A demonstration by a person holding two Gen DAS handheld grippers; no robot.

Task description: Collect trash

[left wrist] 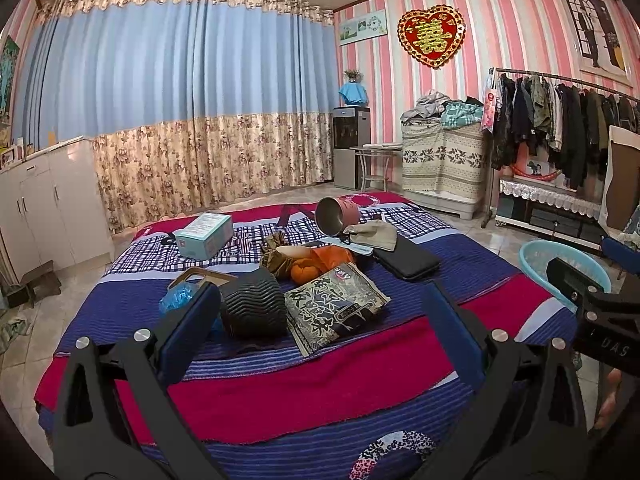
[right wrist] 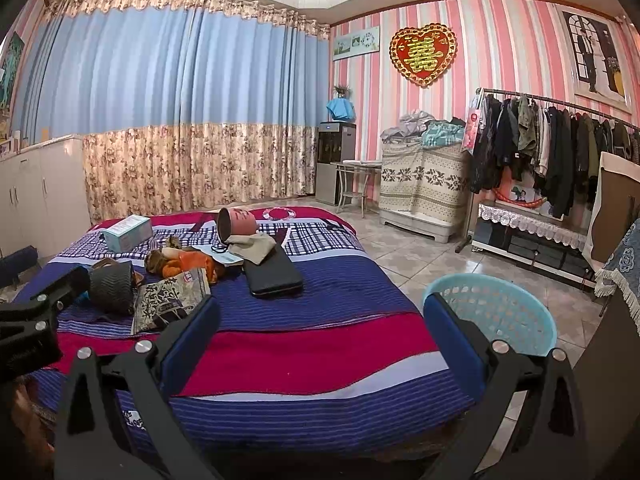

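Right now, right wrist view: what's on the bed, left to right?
Black ribbed item → printed packet → pink cup → black case; off the bed, the blue basket.

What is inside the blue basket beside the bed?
The blue basket shows only its perforated inner wall; no trash visible. Its bottom is hidden by the near rim and the right gripper.

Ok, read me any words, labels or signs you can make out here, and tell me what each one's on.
"囍": gold on the red heart wall decoration.
"UAS": partial letters on the right gripper body.
Printed packet on the bed: large Chinese characters, too distorted to read.
Light blue box: label print too small.
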